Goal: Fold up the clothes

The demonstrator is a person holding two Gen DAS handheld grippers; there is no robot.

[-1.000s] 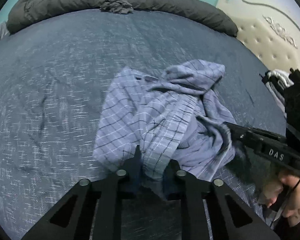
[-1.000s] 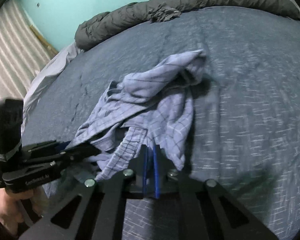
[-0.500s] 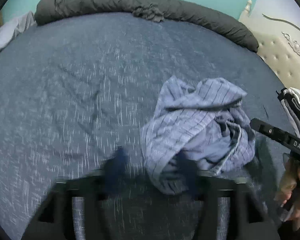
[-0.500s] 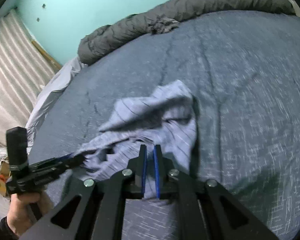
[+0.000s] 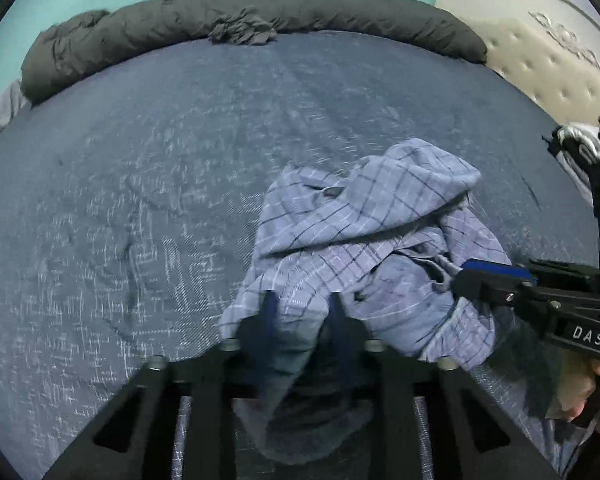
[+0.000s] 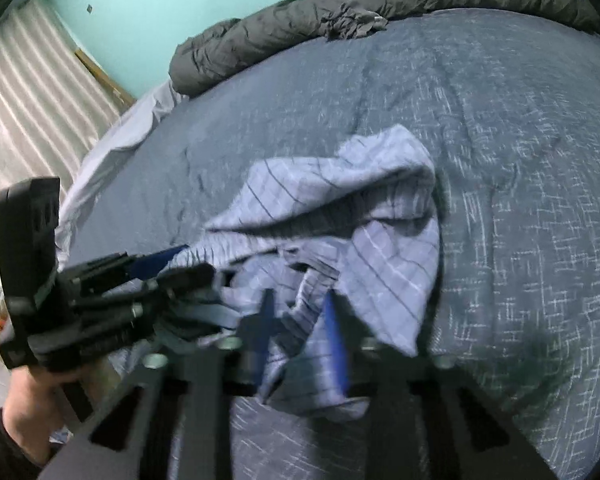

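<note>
- A crumpled light blue checked shirt (image 5: 364, 236) lies bunched on the blue bed cover (image 5: 140, 200), toward the near edge of the bed and nearer its headboard side than the middle.
- I judge the shirt light, soft and limp: it will sag and slide, so a pinch on a single layer at a hem, collar or shoulder seam should serve better than a grab at the heap.
- My left tool (image 5: 300, 312) is closing, with a fold of the shirt's near edge between its fingers; I read it as clamped on that cloth.
- My right tool (image 6: 298, 312) is easing apart, with cloth lying between its blue pads (image 6: 334, 320); blur keeps me from telling whether they press on it.
- Each tool shows in the other's view, at opposite sides of the heap, each held by a hand (image 6: 24, 396).
- A rolled dark grey duvet (image 5: 260, 16) lines the far edge of the bed.
- No basket, box or other container is in sight.
</note>
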